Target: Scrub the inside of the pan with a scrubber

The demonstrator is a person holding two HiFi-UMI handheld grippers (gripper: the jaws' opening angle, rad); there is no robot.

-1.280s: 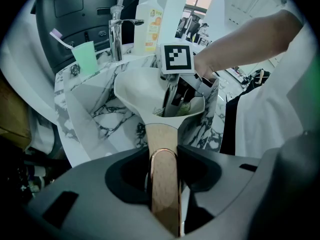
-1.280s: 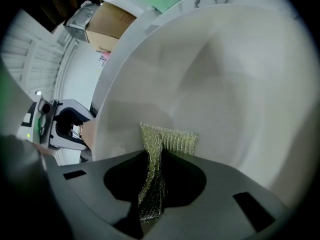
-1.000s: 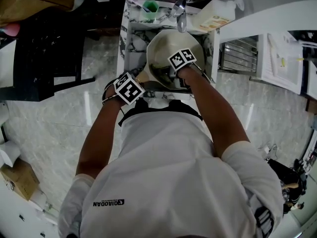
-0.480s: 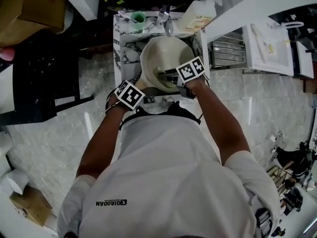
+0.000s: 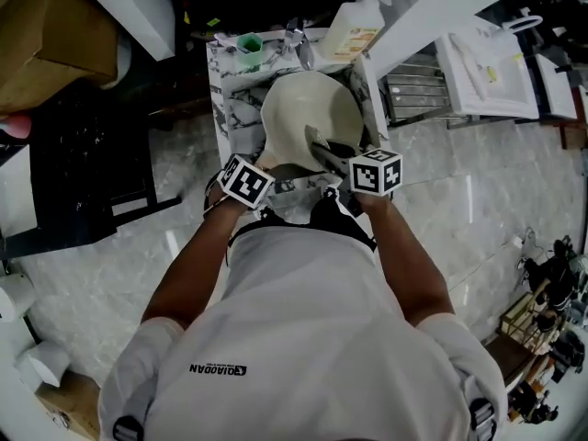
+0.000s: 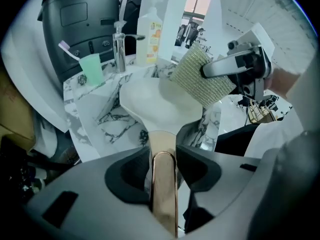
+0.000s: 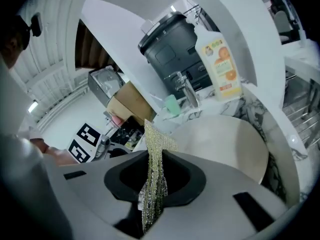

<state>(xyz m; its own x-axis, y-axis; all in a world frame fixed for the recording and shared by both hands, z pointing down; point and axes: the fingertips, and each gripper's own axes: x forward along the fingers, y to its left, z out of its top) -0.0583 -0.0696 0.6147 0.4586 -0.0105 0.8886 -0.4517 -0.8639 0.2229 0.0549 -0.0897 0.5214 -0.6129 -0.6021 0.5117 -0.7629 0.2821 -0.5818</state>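
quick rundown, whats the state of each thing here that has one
pan: held by its handle, open side up
scrubber: clamped, by the pan's rim, contact unclear
left gripper: shut on pan
right gripper: shut on scrubber
faucet: no water visible
soap bottle: upright
green cup: upright

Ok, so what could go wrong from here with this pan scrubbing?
1. The left gripper holds the pan only by its slim handle; hard scrubbing could twist or tip it.
2. The right gripper pinches the scrubber by one edge, so it may pull free.
3. The faucet and green cup stand close behind the pan and might get knocked.
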